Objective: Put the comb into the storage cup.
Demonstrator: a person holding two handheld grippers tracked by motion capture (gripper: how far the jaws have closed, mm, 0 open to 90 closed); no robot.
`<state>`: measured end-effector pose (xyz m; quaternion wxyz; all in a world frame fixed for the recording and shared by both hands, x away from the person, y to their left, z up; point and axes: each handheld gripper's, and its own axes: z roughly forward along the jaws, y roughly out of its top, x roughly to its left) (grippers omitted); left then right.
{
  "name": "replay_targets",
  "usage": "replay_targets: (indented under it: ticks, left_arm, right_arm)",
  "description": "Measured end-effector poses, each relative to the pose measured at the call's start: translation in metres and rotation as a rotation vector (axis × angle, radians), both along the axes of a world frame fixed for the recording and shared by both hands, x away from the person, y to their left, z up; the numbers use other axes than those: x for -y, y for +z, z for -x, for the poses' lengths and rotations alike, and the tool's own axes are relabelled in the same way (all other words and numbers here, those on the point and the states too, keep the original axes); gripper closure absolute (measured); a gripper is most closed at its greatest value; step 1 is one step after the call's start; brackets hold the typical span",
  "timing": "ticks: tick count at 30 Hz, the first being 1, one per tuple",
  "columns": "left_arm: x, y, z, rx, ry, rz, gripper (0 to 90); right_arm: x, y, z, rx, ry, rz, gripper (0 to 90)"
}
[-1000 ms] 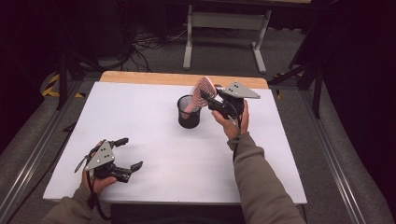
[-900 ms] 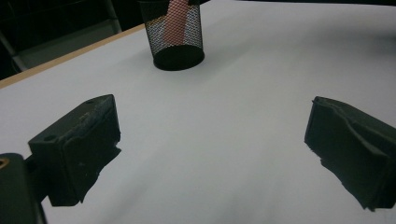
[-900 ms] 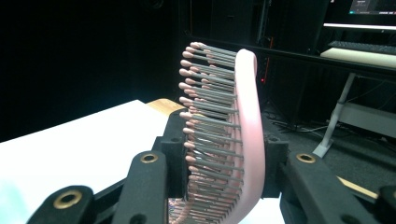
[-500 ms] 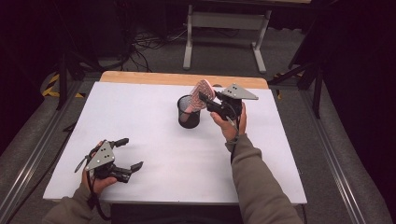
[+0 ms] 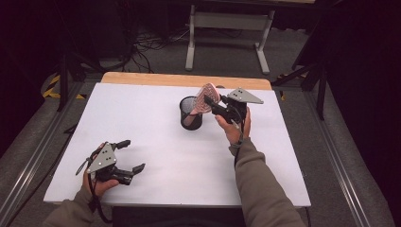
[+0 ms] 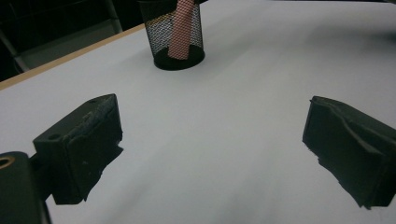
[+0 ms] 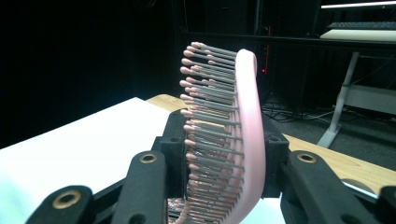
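Black wire-mesh cup [image 5: 191,112], glossy pink, probably plastic brush [image 7: 243,140], matt white tabletop [image 5: 156,137]

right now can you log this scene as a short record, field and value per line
surface: white table top
container: black mesh cup, upright, near the far middle of the table
item: pink hairbrush, handle down inside the cup, bristled head above the rim
right gripper: jaws shut on the hairbrush head, beside the cup
left gripper: jaws wide apart, holding nothing, low over the near left of the table
contact: hairbrush in both cup and right gripper
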<state>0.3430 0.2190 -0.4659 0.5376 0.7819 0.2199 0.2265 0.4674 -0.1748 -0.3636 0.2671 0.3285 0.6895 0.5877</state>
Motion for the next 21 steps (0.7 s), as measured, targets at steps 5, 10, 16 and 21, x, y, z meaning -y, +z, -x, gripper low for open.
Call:
replay_targets:
  ticks: [5,10,16,21]
  left_arm:
    - [0.001,0.0,0.0,0.004,-0.007,-0.001,5.0]
    - [0.001,0.0,0.0,0.002,-0.007,-0.005,5.0]
    - [0.002,-0.001,0.0,0.002,-0.008,-0.004,5.0]
    - [0.003,-0.001,0.0,0.002,-0.008,-0.005,5.1]
  right_arm:
    - [0.001,-0.001,-0.001,-0.006,-0.001,-0.009,63.1]
    - [0.004,-0.004,-0.003,-0.014,-0.011,-0.032,62.7]
    - [0.01,-0.008,-0.007,-0.03,-0.032,-0.051,61.3]
    - [0.011,-0.011,-0.01,-0.043,-0.033,-0.048,60.2]
